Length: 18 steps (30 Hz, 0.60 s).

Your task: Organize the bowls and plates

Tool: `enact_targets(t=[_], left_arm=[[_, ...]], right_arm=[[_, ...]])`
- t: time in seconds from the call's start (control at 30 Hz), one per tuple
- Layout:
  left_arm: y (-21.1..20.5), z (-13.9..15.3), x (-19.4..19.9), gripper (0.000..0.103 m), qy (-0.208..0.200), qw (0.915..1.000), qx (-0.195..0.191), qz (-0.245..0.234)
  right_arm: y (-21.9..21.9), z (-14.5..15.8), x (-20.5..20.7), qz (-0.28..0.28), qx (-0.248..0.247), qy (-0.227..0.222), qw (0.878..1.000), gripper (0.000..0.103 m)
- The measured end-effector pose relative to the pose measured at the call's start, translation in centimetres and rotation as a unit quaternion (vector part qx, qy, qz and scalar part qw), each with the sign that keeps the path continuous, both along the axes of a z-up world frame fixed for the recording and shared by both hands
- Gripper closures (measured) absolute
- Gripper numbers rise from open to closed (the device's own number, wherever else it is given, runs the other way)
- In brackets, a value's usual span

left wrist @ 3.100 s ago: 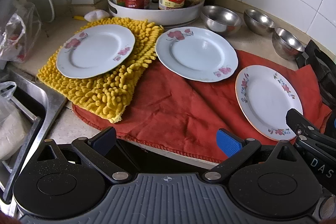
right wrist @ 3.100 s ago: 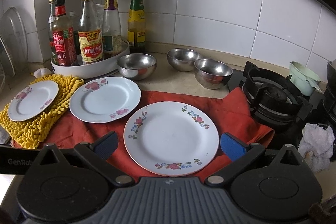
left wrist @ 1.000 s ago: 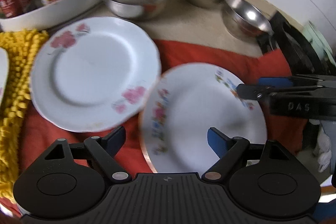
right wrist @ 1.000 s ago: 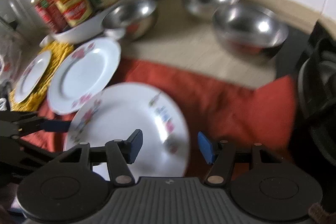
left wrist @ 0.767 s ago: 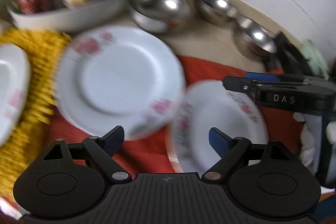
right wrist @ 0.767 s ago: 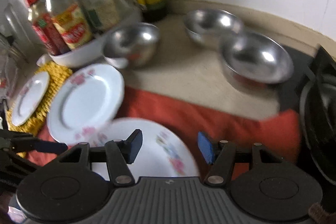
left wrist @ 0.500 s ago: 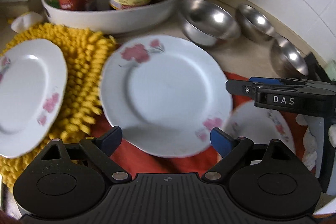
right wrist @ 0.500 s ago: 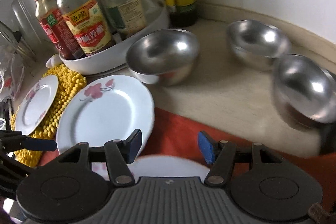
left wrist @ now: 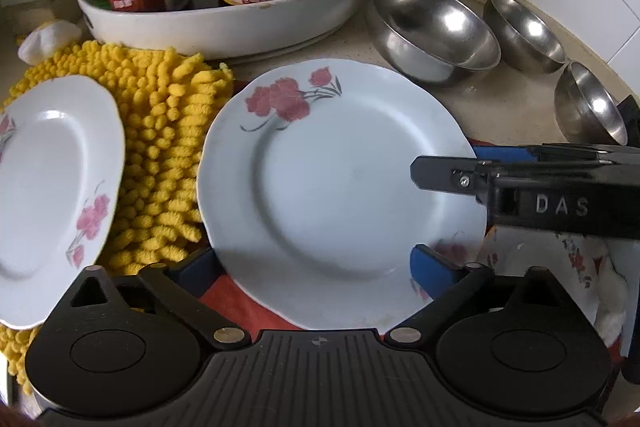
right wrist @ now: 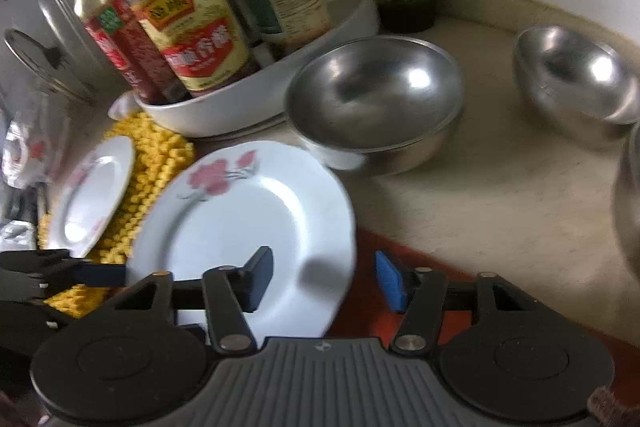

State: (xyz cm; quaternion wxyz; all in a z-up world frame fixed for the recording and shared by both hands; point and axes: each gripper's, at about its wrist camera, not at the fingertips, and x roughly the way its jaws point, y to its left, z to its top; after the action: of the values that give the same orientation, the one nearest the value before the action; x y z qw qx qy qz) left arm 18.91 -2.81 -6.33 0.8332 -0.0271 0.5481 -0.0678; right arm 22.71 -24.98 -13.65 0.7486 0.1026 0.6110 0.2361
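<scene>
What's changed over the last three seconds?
The floral-rim plate has slid left until it meets the middle plate. Both grippers came in over the middle plate: the left gripper has just been opening, with the near rim between its jaws, unpressed; the right gripper straddles the right rim, open. The mat plate and bowls are unchanged.

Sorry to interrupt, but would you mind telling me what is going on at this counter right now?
A person is sorting dishes with a claw in each hand. Both claws have closed in on the middle plate, which lies partly on the red cloth. The left claw, just opened wide, straddles its near edge; the right claw is over its right rim, not gripping. Three steel bowls wait behind.
</scene>
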Motion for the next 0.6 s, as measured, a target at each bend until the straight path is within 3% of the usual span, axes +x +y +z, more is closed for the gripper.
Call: enact_targets(t=[0.27,0.6], left_arm=[[-0.7,-0.2,0.5,0.002,-0.008,0.9994,0.035,-0.003],[-0.6,-0.8,2.2,0.0,-0.032,0.9989,0.035,0.0]], right_arm=[[0.4,0.3,-0.7,0.022,-0.005,-0.007,1.0,0.054],[-0.4,-0.4,1.0,0.021,-0.002,-0.018,1.0,0.057]])
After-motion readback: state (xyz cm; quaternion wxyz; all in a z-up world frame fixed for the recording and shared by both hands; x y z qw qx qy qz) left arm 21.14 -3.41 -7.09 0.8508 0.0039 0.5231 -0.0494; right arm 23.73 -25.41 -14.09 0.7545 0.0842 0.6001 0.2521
